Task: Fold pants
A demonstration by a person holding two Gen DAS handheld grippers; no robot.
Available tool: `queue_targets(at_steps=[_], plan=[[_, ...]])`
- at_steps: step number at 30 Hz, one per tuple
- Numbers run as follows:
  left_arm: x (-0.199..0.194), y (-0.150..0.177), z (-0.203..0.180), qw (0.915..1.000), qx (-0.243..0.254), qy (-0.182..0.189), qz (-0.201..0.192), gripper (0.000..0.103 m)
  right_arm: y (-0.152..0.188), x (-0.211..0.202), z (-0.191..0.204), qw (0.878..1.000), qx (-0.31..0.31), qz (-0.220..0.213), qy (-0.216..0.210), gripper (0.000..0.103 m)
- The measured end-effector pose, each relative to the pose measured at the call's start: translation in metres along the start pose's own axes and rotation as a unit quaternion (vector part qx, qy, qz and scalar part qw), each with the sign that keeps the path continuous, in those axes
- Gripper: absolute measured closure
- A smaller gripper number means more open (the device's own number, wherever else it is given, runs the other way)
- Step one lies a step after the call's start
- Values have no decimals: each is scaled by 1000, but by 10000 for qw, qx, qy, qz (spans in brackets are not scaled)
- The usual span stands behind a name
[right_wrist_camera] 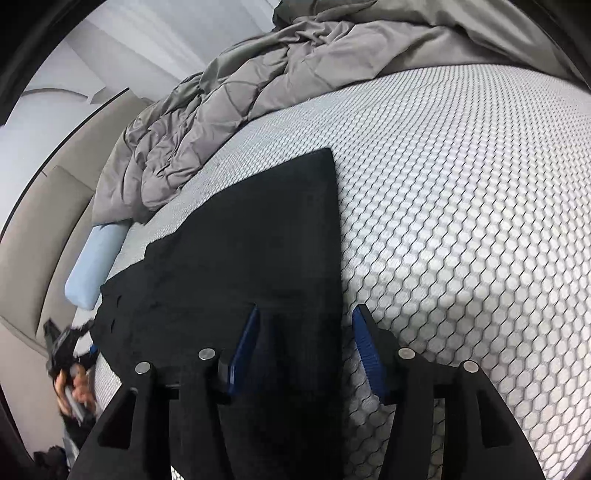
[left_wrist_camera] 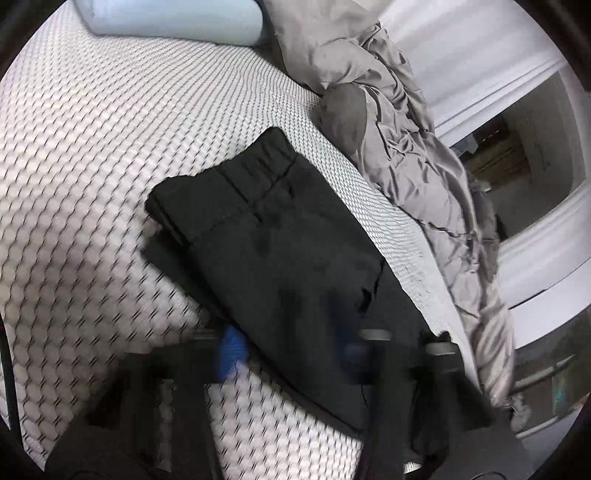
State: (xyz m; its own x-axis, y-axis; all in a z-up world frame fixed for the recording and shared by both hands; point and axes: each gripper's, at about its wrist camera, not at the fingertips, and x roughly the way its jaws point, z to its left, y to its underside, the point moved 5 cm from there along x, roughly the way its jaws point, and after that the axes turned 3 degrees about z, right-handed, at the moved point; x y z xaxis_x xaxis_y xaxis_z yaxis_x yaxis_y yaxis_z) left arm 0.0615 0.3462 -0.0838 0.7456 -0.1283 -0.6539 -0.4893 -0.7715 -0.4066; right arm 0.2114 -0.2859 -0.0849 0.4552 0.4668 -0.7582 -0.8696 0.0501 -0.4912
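My black folded pants lie flat on the white honeycomb-patterned mattress, elastic waistband at the far end in the left wrist view, with the rumpled grey quilt just beyond and a pale blue pillow at the head of the bed. My right gripper hovers over the near edge of the pants, fingers spread partway with nothing pinched; one sits over the cloth, the other over bare mattress. My left gripper is smeared by blur in its own view, so I read it as nearly shut, and I cannot see cloth in it. My worry: a blind pinch may catch only the top layer and peel the fold open, or snag the mattress cover.
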Motion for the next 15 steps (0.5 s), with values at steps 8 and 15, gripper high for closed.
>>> queue_targets(at_steps=[8, 15], plan=[[-43, 22, -133, 9785, 1810, 98, -989, 100, 11, -10, 1, 9993, -348, -68, 110, 50], [-44, 136, -328, 9166, 3736, 1377, -369, 99, 13, -41, -16, 9991, -175, -372, 126, 50]])
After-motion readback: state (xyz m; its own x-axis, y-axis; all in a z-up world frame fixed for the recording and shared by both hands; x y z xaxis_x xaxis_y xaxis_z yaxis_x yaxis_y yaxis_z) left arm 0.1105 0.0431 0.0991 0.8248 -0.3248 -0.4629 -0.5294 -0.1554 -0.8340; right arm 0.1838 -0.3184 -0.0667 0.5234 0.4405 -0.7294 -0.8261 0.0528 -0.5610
